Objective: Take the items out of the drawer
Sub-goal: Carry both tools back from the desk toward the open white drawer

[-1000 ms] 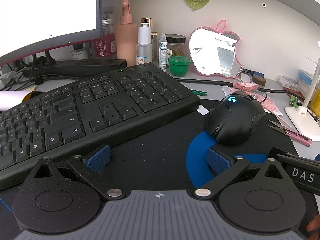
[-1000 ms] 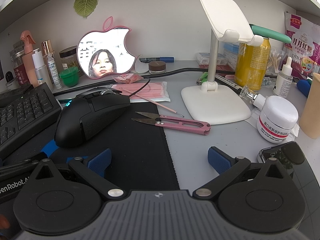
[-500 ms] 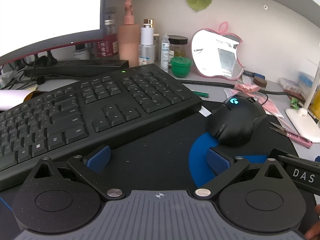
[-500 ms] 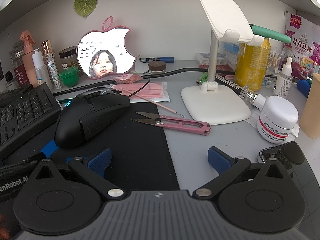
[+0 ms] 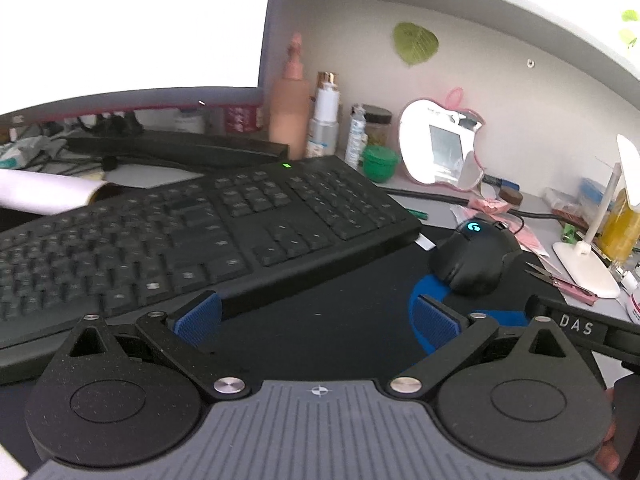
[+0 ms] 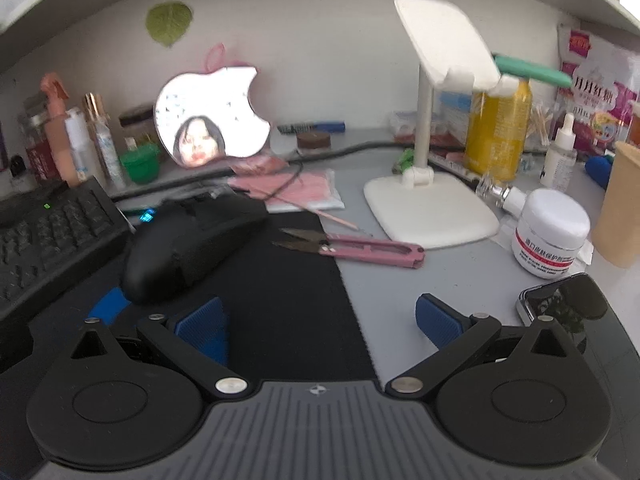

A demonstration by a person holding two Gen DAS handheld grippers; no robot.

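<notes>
a black mouse (image 6: 188,240) sits on the dark desk mat (image 6: 288,300) beside the keyboard (image 5: 192,232); pink snips (image 6: 356,246) straddle the mat's right edge, near the white stand (image 6: 432,208).

Drawer: outside both views.
Items: hard to tell which; perhaps the pink snips (image 6: 352,246).
Snips pose: flat, blades parted, straddling the black mat (image 6: 288,320) edge.

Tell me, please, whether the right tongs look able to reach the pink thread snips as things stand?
Probably yes. The right tongs are open and empty, and the pink thread snips lie flat straight ahead, with bare mat and desk between. The black mouse and white stand flank them without blocking.
</notes>
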